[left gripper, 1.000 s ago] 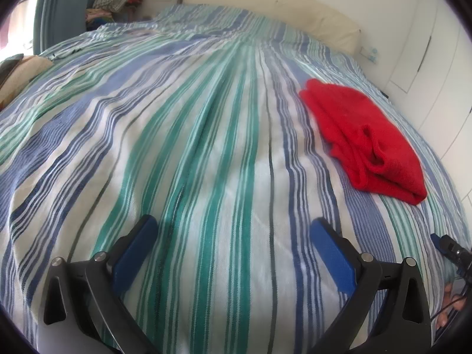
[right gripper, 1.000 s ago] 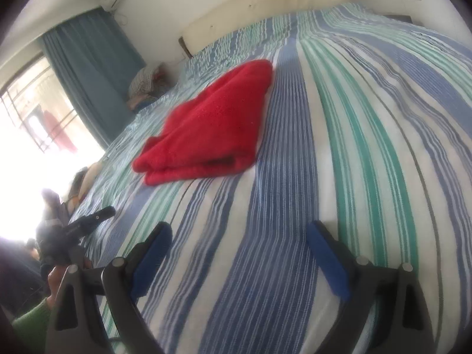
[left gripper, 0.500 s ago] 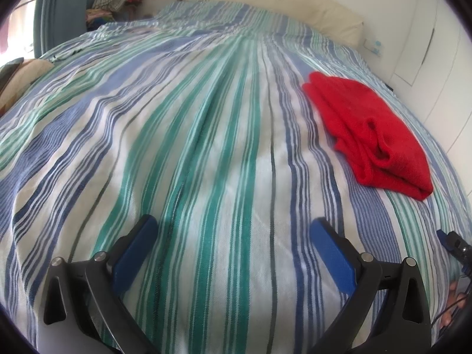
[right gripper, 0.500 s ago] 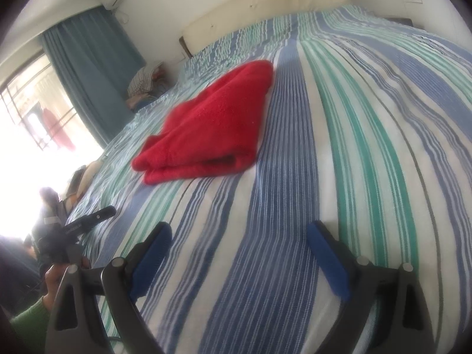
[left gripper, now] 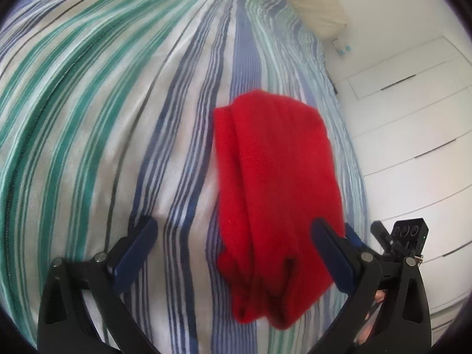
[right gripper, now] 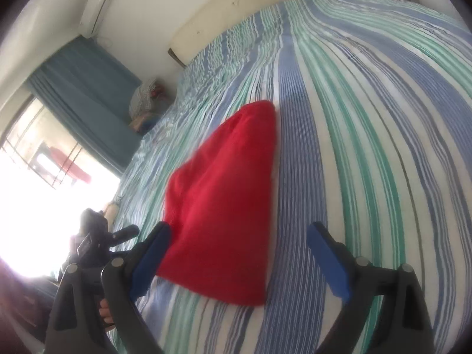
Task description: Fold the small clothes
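Note:
A folded red garment (left gripper: 274,188) lies on the striped bedspread (left gripper: 88,118) near the bed's right edge. My left gripper (left gripper: 233,236) is open, its fingers straddling the garment's near, bunched end without holding it. In the right wrist view the same red garment (right gripper: 227,200) lies flat between the fingers of my open right gripper (right gripper: 239,242), whose left finger (right gripper: 150,253) sits at the cloth's near-left edge. Neither gripper holds anything. The other gripper's body shows at the edge of each view.
A cream headboard (right gripper: 236,14) runs along the far end of the bed. White wardrobe doors (left gripper: 413,118) stand close on the right. A blue curtain (right gripper: 85,100), bright window and a pile of clothes (right gripper: 144,97) lie at the far left.
Both grippers have moved in close to the red garment, which now fills the space between their fingers. Both stay open. The garment itself has not moved.

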The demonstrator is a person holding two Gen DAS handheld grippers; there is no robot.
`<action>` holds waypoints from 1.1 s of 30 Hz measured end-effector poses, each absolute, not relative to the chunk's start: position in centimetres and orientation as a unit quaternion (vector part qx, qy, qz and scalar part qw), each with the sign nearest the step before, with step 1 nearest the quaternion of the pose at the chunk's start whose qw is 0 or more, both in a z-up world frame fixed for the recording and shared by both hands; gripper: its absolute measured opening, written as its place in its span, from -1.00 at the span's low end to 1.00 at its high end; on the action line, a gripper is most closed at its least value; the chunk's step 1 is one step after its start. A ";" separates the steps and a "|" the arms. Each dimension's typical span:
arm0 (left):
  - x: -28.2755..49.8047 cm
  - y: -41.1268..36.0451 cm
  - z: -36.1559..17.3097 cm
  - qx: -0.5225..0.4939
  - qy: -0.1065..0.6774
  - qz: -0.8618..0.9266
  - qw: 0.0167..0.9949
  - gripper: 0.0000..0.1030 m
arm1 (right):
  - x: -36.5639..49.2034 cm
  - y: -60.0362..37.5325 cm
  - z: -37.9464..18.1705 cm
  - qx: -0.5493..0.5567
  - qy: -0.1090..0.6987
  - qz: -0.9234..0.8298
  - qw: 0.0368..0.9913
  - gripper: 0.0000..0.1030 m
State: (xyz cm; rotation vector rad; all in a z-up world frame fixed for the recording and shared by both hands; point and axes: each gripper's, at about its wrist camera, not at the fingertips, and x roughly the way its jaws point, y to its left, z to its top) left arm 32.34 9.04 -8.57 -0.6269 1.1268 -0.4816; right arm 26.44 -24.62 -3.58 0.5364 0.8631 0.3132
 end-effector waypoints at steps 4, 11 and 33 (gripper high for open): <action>33.9 5.7 -8.6 -0.279 0.526 -0.238 0.767 0.98 | 32.4 -23.9 -6.2 0.305 0.433 0.161 0.833 0.79; 32.7 2.5 -6.3 -0.182 0.513 -0.208 0.813 -0.60 | 34.2 -17.1 -7.9 0.186 0.474 0.162 0.845 -0.21; 16.3 6.2 -5.7 0.027 0.450 -0.065 0.890 0.90 | 21.4 -18.4 -3.1 0.028 0.452 0.067 0.889 0.59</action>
